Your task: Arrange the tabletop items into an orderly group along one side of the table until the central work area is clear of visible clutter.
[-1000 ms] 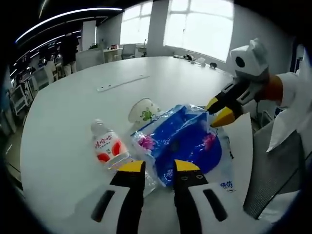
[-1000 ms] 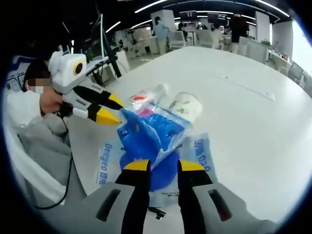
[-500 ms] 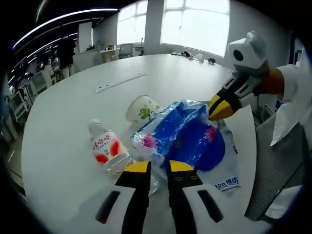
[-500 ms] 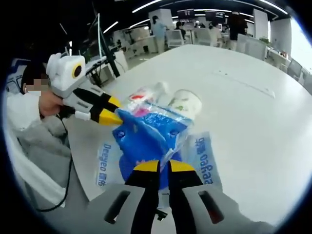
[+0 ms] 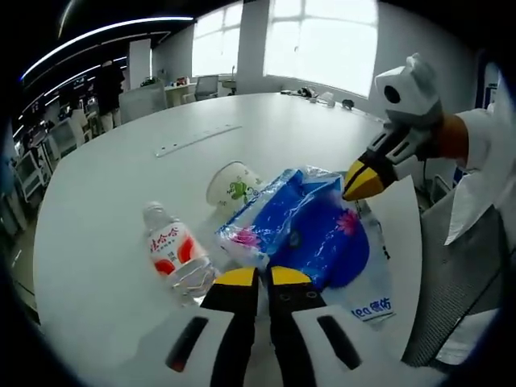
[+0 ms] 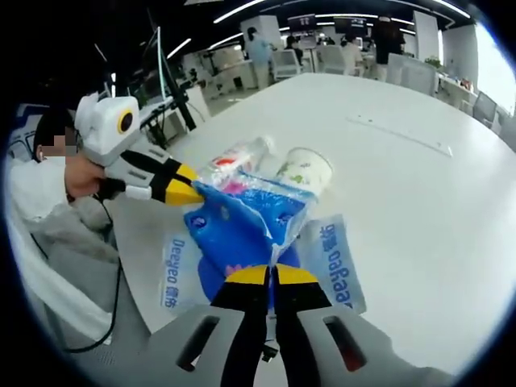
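Note:
A crumpled blue plastic bag (image 5: pixel 314 230) with white lettering lies near the table edge, its upper part raised. My left gripper (image 5: pixel 264 279) is shut on the bag's near edge; in the right gripper view the left gripper (image 6: pixel 187 192) pinches the bag's (image 6: pixel 242 230) left corner. My right gripper (image 6: pixel 271 276) is shut on the bag's near fold, and in the left gripper view the right gripper (image 5: pixel 360 181) bites the far corner. A small water bottle (image 5: pixel 173 254) with a red label lies beside the bag. A paper cup (image 5: pixel 230 184) lies on its side behind it.
A long clear ruler (image 5: pixel 197 139) lies farther out on the round white table (image 5: pixel 97 201). A seated person (image 6: pixel 48 210) is at the table's edge behind the left gripper. Desks, chairs and standing people fill the room beyond.
Both grippers' jaws have closed from a clear gap to nearly touching, pinching the blue bag. The bag's upper part has bunched up between them.

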{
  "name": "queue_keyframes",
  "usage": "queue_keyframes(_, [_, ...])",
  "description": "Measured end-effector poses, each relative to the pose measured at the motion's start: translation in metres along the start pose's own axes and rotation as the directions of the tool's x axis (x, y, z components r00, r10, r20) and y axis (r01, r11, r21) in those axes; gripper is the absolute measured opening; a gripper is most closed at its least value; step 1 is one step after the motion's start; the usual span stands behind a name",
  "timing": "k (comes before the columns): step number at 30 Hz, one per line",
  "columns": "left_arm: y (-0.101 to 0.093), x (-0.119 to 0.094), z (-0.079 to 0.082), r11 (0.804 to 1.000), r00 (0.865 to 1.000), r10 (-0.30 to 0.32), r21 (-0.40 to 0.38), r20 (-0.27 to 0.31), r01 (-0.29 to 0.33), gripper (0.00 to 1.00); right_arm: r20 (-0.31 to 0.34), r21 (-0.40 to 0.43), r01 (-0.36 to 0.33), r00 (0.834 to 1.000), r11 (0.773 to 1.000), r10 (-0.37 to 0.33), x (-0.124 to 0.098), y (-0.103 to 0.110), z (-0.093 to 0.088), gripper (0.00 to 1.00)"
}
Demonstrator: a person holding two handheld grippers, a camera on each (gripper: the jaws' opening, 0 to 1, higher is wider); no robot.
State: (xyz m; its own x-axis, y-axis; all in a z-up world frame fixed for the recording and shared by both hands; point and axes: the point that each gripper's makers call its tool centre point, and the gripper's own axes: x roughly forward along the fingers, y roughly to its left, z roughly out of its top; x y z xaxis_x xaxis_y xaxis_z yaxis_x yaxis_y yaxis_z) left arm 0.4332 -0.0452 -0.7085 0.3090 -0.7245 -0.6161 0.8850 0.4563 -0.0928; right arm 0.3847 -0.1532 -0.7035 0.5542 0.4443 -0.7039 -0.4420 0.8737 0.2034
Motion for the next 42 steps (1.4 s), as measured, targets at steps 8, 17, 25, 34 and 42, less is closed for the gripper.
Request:
queue_keyframes(8, [-0.003,-0.006,0.005,1.0,1.0,-0.005,-0.012,0.008,0.006,0.0,0.011,-0.004,-0.004,1.0,1.0,0.004,-0.006,0.001,0.003,0.0])
queue_keyframes(17, [-0.01,-0.017,0.018,1.0,1.0,-0.001,-0.008,0.028,0.001,0.0,0.041,-0.005,-0.01,0.999,1.0,0.01,-0.019,0.002,0.011,0.0])
queue_keyframes(25, [-0.014,-0.026,0.037,1.0,0.998,0.001,-0.013,0.062,0.0,0.0,0.086,-0.01,-0.008,0.996,1.0,0.009,-0.035,0.002,0.022,0.0])
queue_keyframes(34, [-0.022,-0.031,0.061,1.0,0.996,0.005,0.015,0.086,-0.006,0.0,0.135,-0.001,0.002,0.991,1.0,-0.002,-0.055,-0.004,0.03,0.0])
queue_keyframes(42, [-0.035,-0.034,0.078,0.999,0.995,0.003,0.037,0.103,-0.007,0.0,0.172,-0.002,0.016,0.985,1.0,-0.016,-0.071,-0.011,0.036,0.0])
